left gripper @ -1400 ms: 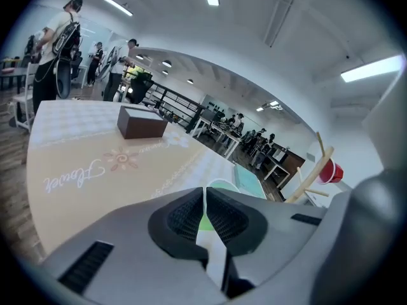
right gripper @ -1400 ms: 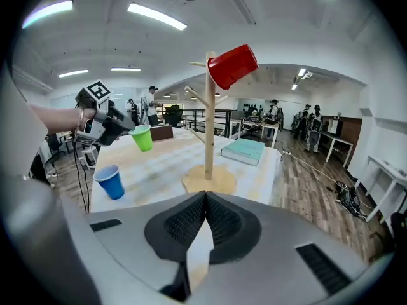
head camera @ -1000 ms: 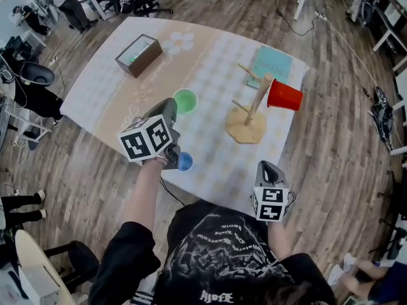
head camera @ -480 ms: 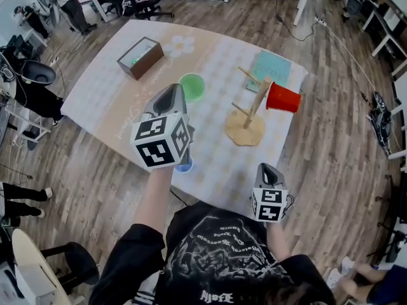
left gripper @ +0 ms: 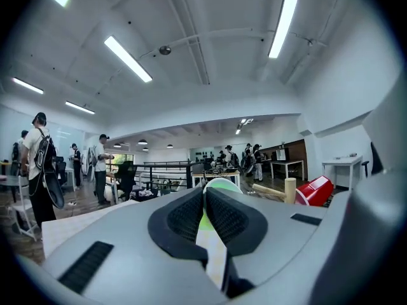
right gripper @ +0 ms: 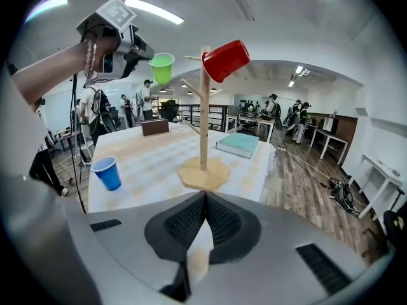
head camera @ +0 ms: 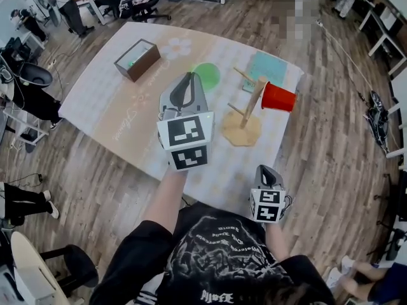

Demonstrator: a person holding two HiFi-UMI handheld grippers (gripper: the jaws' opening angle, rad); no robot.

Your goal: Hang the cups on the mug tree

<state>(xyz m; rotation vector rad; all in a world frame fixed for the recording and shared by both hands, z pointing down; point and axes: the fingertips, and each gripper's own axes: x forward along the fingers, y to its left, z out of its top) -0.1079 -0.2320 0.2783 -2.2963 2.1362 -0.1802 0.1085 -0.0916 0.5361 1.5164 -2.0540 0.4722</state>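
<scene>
The red cup is hanging on the mug tree, the left gripper is pinching the green cup aloft nearby, and the blue cup is sitting on the table, with the right gripper clenched empty.

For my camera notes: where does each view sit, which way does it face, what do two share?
Head view: on the head, steeply down at table, mug tree, left gripper, right gripper; arms, shirt show.
Left gripper view: on that gripper, level across the room; jaws shut on green cup.
Right gripper view: on that gripper, toward mug tree, blue cup; shut jaws, left forearm show.
Shared: red cup, in all three.
</scene>
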